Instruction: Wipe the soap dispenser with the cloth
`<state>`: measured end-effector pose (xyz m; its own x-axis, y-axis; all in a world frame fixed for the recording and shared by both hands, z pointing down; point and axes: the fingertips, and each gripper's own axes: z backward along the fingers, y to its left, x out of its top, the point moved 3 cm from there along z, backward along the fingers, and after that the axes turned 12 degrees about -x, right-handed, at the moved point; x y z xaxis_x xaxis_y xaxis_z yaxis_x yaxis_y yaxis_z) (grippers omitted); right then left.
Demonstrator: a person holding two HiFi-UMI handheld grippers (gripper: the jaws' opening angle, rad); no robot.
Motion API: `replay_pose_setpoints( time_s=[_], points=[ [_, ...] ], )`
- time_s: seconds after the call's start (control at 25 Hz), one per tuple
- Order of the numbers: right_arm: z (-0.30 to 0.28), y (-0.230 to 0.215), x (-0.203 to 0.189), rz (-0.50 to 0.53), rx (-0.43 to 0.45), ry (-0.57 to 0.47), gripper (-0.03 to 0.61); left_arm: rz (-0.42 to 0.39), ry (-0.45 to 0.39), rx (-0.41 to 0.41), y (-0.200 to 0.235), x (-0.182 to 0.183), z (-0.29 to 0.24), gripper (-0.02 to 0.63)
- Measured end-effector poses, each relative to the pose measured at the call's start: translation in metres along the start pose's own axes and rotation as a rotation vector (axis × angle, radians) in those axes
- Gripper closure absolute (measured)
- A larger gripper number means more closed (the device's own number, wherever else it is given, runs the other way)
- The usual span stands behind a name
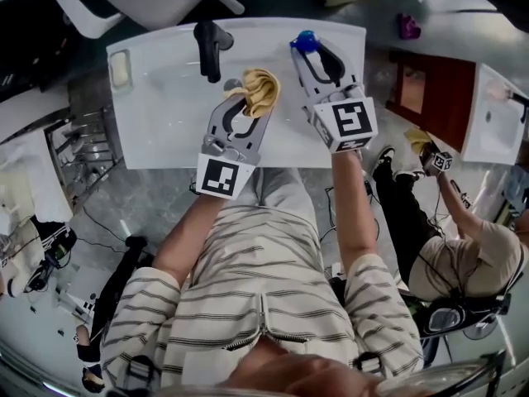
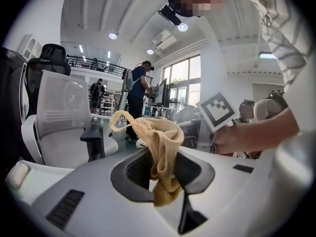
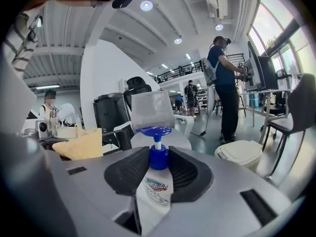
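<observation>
The left tongs (image 2: 160,169) are clamped on a bunched yellow cloth (image 2: 157,132) that spills up out of the jaws. The right tongs (image 3: 158,172) are closed around the soap dispenser (image 3: 157,194) just under its blue pump (image 3: 154,131). In the head view both sit upper centre over the white surface (image 1: 165,122), near each other but apart. Pressing the cloth sideways could twist the smooth bottle in its grip, or drag the loosely bunched cloth free.

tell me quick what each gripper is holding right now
left gripper: closed on the yellow cloth
right gripper: closed on the soap dispenser
</observation>
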<state>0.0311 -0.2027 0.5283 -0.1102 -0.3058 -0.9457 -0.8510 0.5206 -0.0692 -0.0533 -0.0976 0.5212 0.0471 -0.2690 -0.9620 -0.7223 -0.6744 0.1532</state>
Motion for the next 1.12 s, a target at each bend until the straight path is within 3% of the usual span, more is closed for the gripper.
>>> replay_pose_setpoints(
  time_s=[1.12],
  points=[
    [0.105, 0.043, 0.117, -0.026, -0.026, -0.088, 0.457, -0.082, -0.073, 0.022, -0.038, 0.101, 0.048, 0.515]
  ],
)
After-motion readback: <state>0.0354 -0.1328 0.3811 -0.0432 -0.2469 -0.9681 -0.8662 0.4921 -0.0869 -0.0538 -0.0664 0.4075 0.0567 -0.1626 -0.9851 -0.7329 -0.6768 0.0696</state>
